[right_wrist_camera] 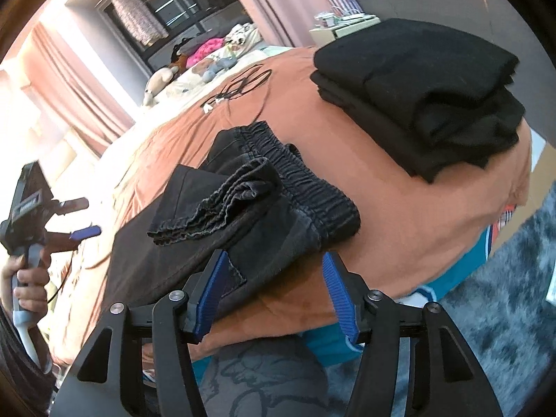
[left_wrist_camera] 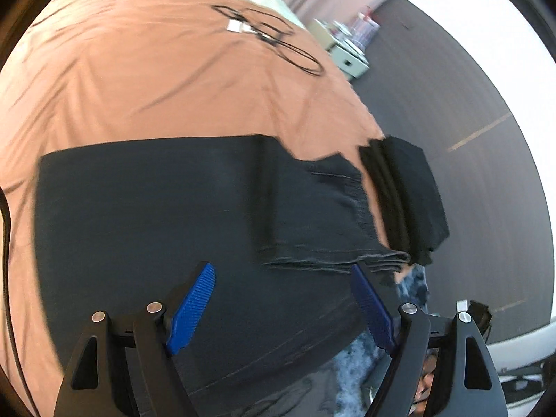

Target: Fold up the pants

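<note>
The dark pants [left_wrist_camera: 156, 208] lie folded on the orange bedspread [left_wrist_camera: 139, 80] beside a black folded stack [right_wrist_camera: 424, 97], the left gripper [left_wrist_camera: 283, 307] gaping empty above them, the right gripper [right_wrist_camera: 274, 295] half open, seemingly gripping nothing.

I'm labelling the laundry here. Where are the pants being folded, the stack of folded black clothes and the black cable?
pants [right_wrist_camera: 264, 239], right wrist view, folded leg.
stack of folded black clothes [right_wrist_camera: 417, 80], right wrist view, top layer.
black cable [left_wrist_camera: 299, 55], left wrist view, loop.
</note>
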A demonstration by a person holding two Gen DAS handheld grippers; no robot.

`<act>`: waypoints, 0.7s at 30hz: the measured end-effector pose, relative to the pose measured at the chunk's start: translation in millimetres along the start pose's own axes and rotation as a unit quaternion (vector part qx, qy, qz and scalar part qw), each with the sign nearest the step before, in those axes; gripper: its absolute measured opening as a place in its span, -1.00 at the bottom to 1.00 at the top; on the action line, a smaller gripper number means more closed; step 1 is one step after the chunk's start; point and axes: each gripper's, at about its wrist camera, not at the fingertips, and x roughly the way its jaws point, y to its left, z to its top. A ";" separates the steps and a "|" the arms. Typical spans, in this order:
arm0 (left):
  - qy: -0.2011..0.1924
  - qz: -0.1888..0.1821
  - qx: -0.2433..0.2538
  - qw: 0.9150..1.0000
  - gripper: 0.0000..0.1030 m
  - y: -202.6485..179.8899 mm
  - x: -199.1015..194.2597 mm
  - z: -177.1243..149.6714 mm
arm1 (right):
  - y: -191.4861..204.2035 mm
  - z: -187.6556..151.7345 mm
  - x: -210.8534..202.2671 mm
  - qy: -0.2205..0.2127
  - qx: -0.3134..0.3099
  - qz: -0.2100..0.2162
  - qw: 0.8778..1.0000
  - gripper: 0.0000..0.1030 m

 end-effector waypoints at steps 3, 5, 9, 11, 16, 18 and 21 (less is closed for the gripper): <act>-0.014 0.012 -0.017 1.000 0.58 26.4 -15.1 -9.0 | 7.4 8.7 11.6 0.008 -0.029 -0.007 1.000 0.06; -0.022 0.025 -0.030 0.999 0.58 44.8 -25.5 -16.7 | 10.0 13.9 19.7 0.016 -0.047 -0.013 0.999 0.06; -0.035 0.044 -0.049 0.997 0.58 74.4 -42.1 -32.5 | 19.4 24.8 34.8 0.030 -0.078 -0.022 0.996 0.06; -0.040 0.054 -0.064 0.996 0.58 90.0 -49.4 -43.4 | 22.6 31.6 42.4 0.035 -0.090 -0.021 0.995 0.06; -0.046 0.074 -0.098 0.991 0.57 124.8 -59.5 -66.7 | 34.5 41.6 58.1 0.049 -0.130 -0.041 0.989 0.06; -0.053 0.075 -0.116 0.989 0.57 139.1 -64.6 -76.5 | 40.1 43.4 62.5 0.053 -0.146 -0.048 0.987 0.06; -0.053 0.080 -0.133 0.986 0.54 151.8 -68.5 -89.3 | 45.3 45.8 67.1 0.059 -0.162 -0.057 0.983 0.06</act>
